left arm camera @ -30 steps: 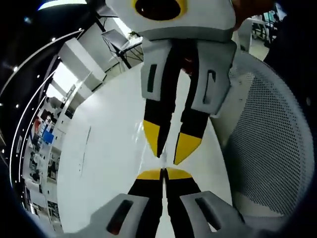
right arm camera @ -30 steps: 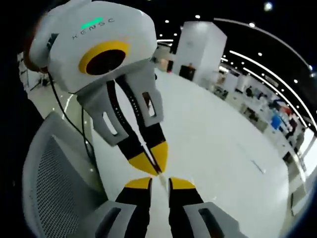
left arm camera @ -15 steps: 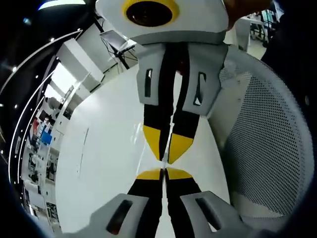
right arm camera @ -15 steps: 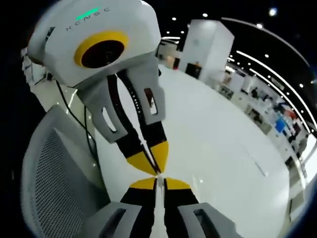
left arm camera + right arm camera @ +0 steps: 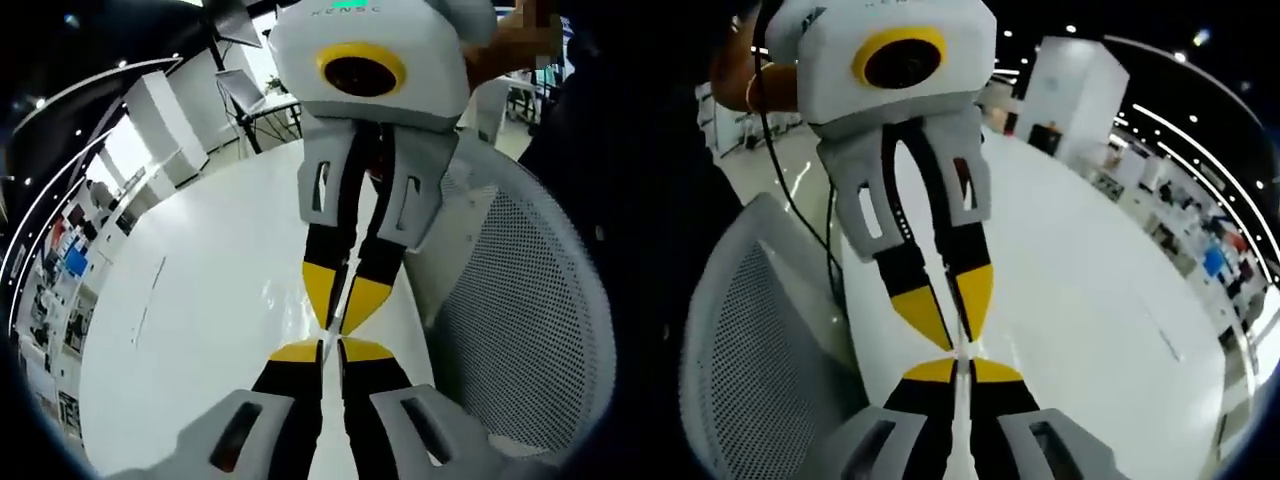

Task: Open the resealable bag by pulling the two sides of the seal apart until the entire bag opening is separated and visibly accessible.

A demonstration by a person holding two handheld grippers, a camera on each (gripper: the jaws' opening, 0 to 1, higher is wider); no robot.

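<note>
My two grippers meet tip to tip over a white table [image 5: 200, 300]. In the left gripper view my left gripper [image 5: 332, 350] rises from the bottom with its yellow tips pressed together. The right gripper [image 5: 340, 312] comes down from above and its tips converge just over them. A thin sliver of the clear resealable bag [image 5: 337, 324] shows between the two pairs of tips; the rest of the bag is too transparent to make out. In the right gripper view my right gripper [image 5: 962, 370] is shut on that sliver [image 5: 963, 350], with the left gripper [image 5: 958, 335] facing it.
A grey mesh chair back [image 5: 530, 320] stands close beside the table edge, also seen as the chair [image 5: 750, 350] at left. A hand [image 5: 510, 45] holds the right gripper; another hand [image 5: 740, 80] holds the left one, with a black cable [image 5: 800, 210] hanging.
The right gripper's jaws were apart a second ago and have closed. Both cameras have pulled back slightly, so the opposite gripper's body sits lower in each view.
</note>
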